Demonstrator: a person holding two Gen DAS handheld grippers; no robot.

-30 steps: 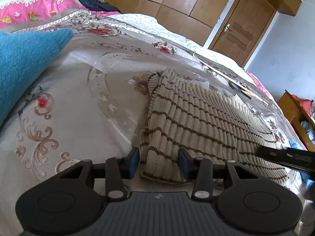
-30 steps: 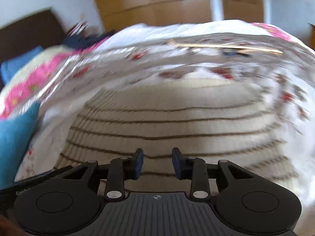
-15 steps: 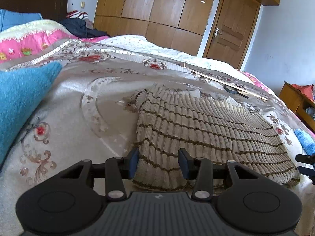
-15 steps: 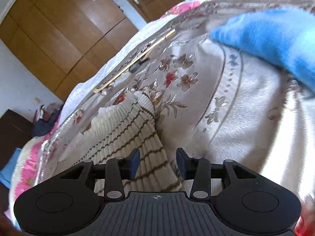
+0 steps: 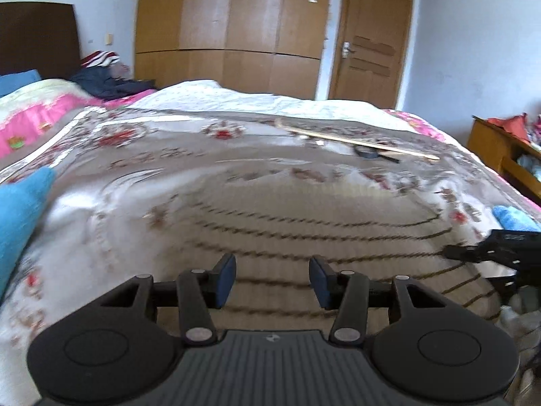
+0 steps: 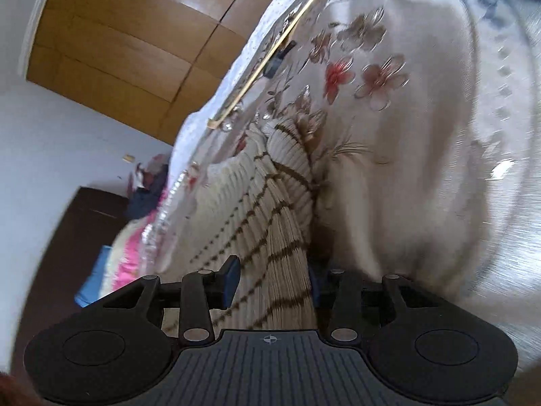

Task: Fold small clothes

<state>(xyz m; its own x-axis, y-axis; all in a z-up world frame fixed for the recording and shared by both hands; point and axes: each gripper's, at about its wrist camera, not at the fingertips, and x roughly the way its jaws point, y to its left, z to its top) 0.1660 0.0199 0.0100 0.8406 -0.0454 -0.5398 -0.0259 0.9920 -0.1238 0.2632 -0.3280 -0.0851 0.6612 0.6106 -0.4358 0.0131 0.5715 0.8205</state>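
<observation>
A cream ribbed sweater (image 5: 321, 223) with thin brown stripes lies flat on the flowered bedspread (image 5: 203, 155). My left gripper (image 5: 273, 275) hovers over the sweater's near edge. Its jaws are opening, with nothing pinched between them. In the right wrist view the picture is rolled, and the sweater (image 6: 270, 209) runs up from the fingers. My right gripper (image 6: 273, 280) sits at the sweater's side edge with its jaws closing. The fabric fills the gap, but the pads do not press it. The right gripper (image 5: 466, 253) also shows at the sweater's right side.
A blue cloth (image 5: 17, 213) lies at the left and another blue cloth (image 5: 514, 218) at the right. A wooden stick (image 5: 358, 140) and a small black item (image 5: 368, 154) lie farther back on the bed. A wooden cabinet (image 5: 500, 155) stands to the right.
The left gripper has swung right from the sweater's left corner to its near-edge middle and opened a little. The right gripper rolled, dropped to the sweater's side edge and spread its jaws wider.
</observation>
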